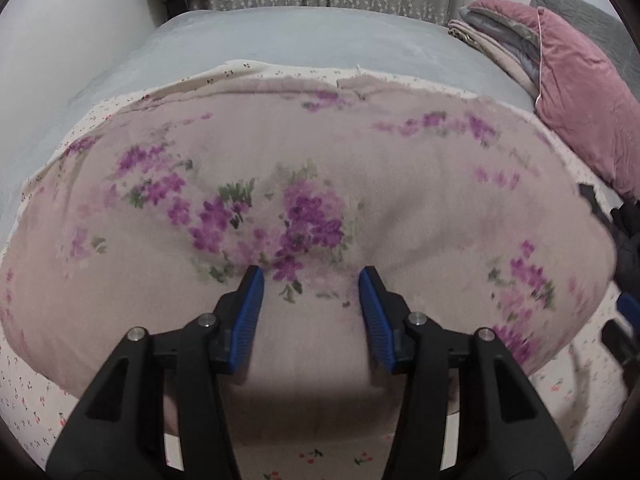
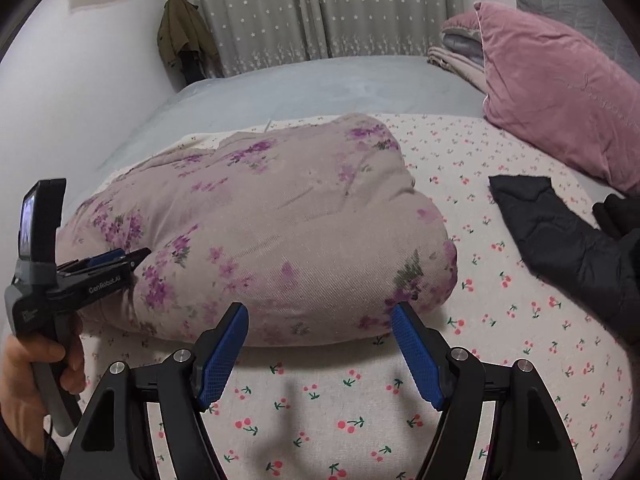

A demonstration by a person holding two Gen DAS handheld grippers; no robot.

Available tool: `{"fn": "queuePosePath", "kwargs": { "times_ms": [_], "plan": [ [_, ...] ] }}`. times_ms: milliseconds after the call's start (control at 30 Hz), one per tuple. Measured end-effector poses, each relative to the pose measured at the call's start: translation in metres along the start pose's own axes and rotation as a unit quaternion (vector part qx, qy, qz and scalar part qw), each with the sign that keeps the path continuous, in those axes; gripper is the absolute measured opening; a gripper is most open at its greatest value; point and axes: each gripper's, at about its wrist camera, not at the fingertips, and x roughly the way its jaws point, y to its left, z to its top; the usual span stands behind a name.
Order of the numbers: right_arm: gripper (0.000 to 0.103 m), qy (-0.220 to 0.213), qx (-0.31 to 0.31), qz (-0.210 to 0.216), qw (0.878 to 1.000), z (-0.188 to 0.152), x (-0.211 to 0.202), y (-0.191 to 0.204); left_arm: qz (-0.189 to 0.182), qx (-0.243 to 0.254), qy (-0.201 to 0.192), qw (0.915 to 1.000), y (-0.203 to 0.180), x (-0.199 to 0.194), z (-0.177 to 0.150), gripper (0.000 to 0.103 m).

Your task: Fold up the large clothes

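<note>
Lying folded, one floral garment (image 2: 256, 232), one pink pillow (image 2: 560, 92), two claws, left claw (image 1: 311, 280) and right claw (image 2: 320, 312), released.

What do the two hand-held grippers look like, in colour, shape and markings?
Each gripper, left gripper and right gripper, has black plastic arms with silver pivot screws and blue ribbed pads. In the right wrist view, the left one shows white lettering, a grey handle and a small screen.
</note>
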Motion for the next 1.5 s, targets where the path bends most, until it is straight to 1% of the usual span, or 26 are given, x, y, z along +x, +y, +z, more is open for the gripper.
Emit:
{"fn": "queuePosePath", "kwargs": {
  "times_ms": [67, 100, 133, 200, 233, 333, 367, 400, 467, 567, 700, 800, 867, 900, 933, 967, 1033, 1100, 1300, 1400, 1467, 1500],
  "plan": [
    [0.075, -0.003, -0.007, -0.014, 1.0, 0.0, -0.002, 0.003, -0.004, 0.005, -0.008, 0.9999, -0.001, -0.013, 0.015, 0.051],
    [0.075, -0.003, -0.009, -0.019, 1.0, 0.0, -0.002, 0.004, -0.002, 0.016, -0.016, 0.9997, -0.004, -0.018, 0.024, 0.051],
    [0.075, -0.002, -0.01, -0.021, 1.0, 0.001, -0.002, 0.004, 0.01, 0.031, -0.024, 0.9992, -0.009, -0.02, 0.035, 0.051],
    [0.075, -0.001, -0.009, -0.024, 1.0, 0.002, -0.002, 0.005, 0.035, 0.05, -0.018, 0.998, -0.017, -0.01, 0.053, 0.051],
    [0.075, -0.001, -0.01, -0.025, 1.0, 0.002, -0.002, 0.005, 0.04, 0.053, -0.007, 0.9978, -0.019, -0.001, 0.063, 0.051],
    [0.075, 0.002, -0.01, -0.03, 0.999, 0.002, -0.002, 0.004, 0.041, 0.037, 0.058, 0.9967, -0.015, 0.045, 0.083, 0.051],
    [0.075, 0.003, -0.009, -0.03, 0.999, 0.003, -0.002, 0.003, 0.041, 0.027, 0.072, 0.9962, -0.012, 0.059, 0.085, 0.053],
    [0.075, 0.006, -0.007, -0.031, 0.999, 0.003, -0.001, 0.002, 0.044, 0.021, 0.073, 0.9962, -0.009, 0.068, 0.087, 0.054],
    [0.075, 0.01, -0.007, -0.033, 0.999, 0.002, 0.001, 0.0, 0.042, 0.006, 0.062, 0.9972, -0.007, 0.077, 0.09, 0.054],
    [0.075, 0.016, -0.009, -0.039, 0.999, 0.001, 0.004, -0.003, 0.041, -0.01, 0.058, 0.9974, -0.004, 0.084, 0.094, 0.054],
    [0.075, 0.021, -0.009, -0.043, 0.999, 0.001, 0.007, -0.005, 0.046, -0.013, 0.054, 0.9974, -0.005, 0.085, 0.103, 0.054],
    [0.075, 0.019, -0.013, -0.046, 0.999, 0.001, 0.006, -0.005, 0.044, -0.014, 0.039, 0.9981, -0.005, 0.075, 0.116, 0.054],
    [0.075, 0.017, -0.014, -0.047, 0.999, 0.001, 0.005, -0.004, 0.062, -0.013, 0.025, 0.9977, -0.003, 0.073, 0.125, 0.054],
    [0.075, 0.017, -0.015, -0.048, 0.999, 0.001, 0.005, -0.003, 0.074, -0.012, 0.027, 0.9968, -0.002, 0.078, 0.128, 0.054],
    [0.075, 0.017, -0.016, -0.05, 0.999, 0.001, 0.005, -0.003, 0.079, -0.013, 0.035, 0.9962, 0.0, 0.085, 0.129, 0.054],
    [0.075, 0.016, -0.017, -0.052, 0.998, 0.002, 0.005, -0.002, 0.082, -0.017, 0.052, 0.9951, 0.002, 0.098, 0.128, 0.054],
    [0.075, 0.015, -0.02, -0.06, 0.998, 0.002, 0.004, -0.001, 0.083, -0.026, 0.066, 0.9941, 0.008, 0.115, 0.124, 0.054],
    [0.075, 0.014, -0.022, -0.065, 0.998, 0.002, 0.003, -0.001, 0.081, -0.03, 0.059, 0.9945, 0.01, 0.12, 0.122, 0.054],
    [0.075, 0.018, -0.022, -0.066, 0.997, 0.001, 0.005, -0.002, 0.08, -0.029, 0.06, 0.9946, 0.011, 0.123, 0.124, 0.054],
    [0.075, 0.018, -0.024, -0.065, 0.997, 0.0, 0.005, -0.002, 0.069, -0.033, 0.056, 0.9955, 0.014, 0.11, 0.123, 0.054],
    [0.075, 0.025, -0.023, -0.063, 0.997, -0.001, 0.008, -0.002, 0.052, -0.043, 0.05, 0.9965, 0.02, 0.087, 0.121, 0.054],
    [0.075, 0.028, -0.021, -0.061, 0.998, -0.001, 0.01, -0.003, 0.049, -0.046, 0.043, 0.9968, 0.025, 0.072, 0.117, 0.054]
  ]
}}
